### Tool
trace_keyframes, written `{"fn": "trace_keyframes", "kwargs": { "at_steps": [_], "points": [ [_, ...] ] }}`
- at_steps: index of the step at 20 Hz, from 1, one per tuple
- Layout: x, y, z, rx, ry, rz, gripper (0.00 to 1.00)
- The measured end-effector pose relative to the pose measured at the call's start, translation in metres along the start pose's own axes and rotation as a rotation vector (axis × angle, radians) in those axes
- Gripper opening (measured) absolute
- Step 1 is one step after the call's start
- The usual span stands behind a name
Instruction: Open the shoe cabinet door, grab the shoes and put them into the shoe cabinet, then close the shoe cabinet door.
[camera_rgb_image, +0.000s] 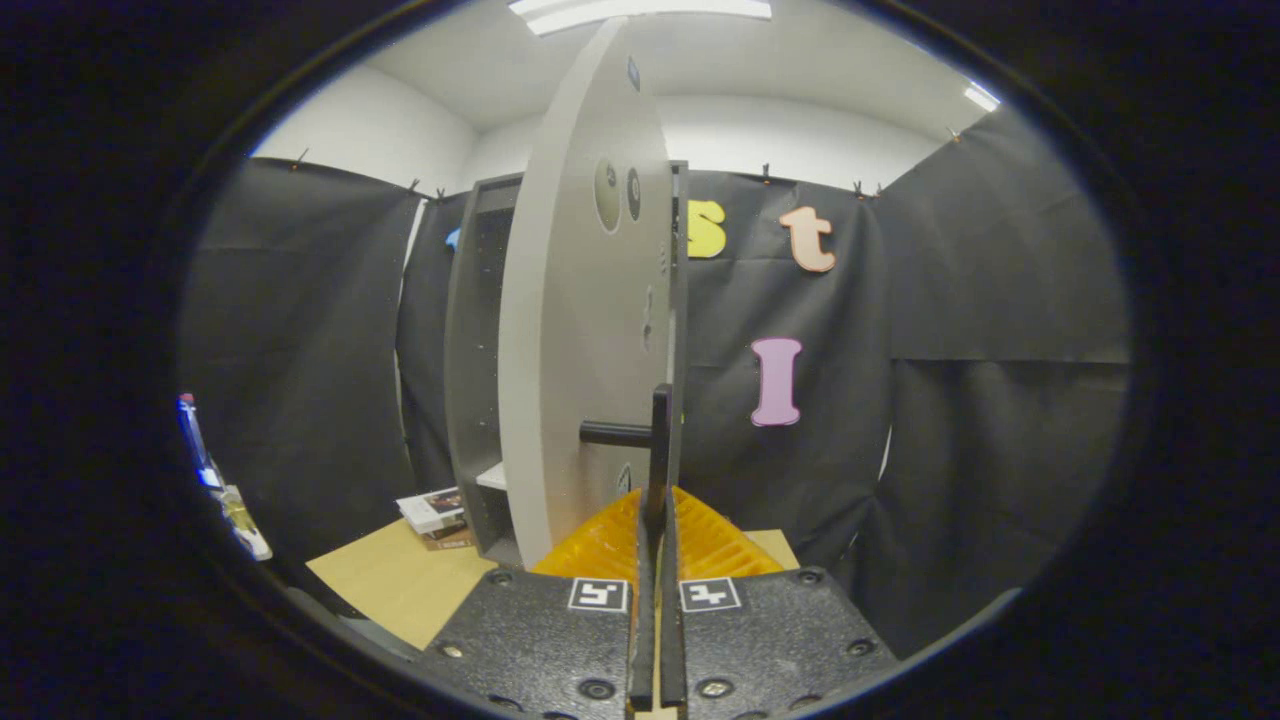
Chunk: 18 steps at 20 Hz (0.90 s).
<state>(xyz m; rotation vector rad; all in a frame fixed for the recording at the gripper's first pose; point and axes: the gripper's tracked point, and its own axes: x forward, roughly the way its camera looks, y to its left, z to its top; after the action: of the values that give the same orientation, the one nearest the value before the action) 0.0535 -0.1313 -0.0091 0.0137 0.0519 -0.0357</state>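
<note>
Grey, speckled shoe cabinet (470, 370) standing upright on the tan wooden tabletop (400, 580), against the black cloth wall. Cabinet interior dark and mostly hidden behind the swung-out door; only a pale shelf edge (492, 476) visible low inside, with nothing discernible resting on it. Cannot tell whether any shoes sit within.

Cabinet door (585, 330) pale grey, seen nearly edge-on, swung open toward the camera from the cabinet's right side, with two round hinge recesses near its top. Black handle (640, 440) low on the door: a short horizontal post joined to a vertical bar, standing just ahead of the fingers.

Gripper (656, 530) directly below the door, fingers drawn almost together with just a thin slit left between them, and the vertical bar of the handle running down into that slit. Appears pinched on the handle, both fingers (612, 545) flanking the bar closely, ribbed surfaces pressed in on either side.

Left of the cabinet base, a small stack of books or booklets (432, 512) lying flat on the tabletop, just beside the cabinet's lower corner. Farther left of the cabinet, well apart from it, some blurred bluish and white objects (215, 480), too indistinct to name.
</note>
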Motion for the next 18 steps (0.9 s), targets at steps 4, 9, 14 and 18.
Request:
{"fn": "trace_keyframes", "kwargs": {
  "at_steps": [4,9,14,18],
  "points": [
    [0.006,-0.024,-0.001,0.107,0.040,0.108,0.04],
    [0.000,-0.027,-0.006,0.089,0.049,0.105,0.04],
    [-0.062,-0.039,-0.016,0.131,0.030,-0.024,0.54],
    [-0.110,-0.015,-0.013,0.130,-0.043,0.006,1.00]
  ]
}}
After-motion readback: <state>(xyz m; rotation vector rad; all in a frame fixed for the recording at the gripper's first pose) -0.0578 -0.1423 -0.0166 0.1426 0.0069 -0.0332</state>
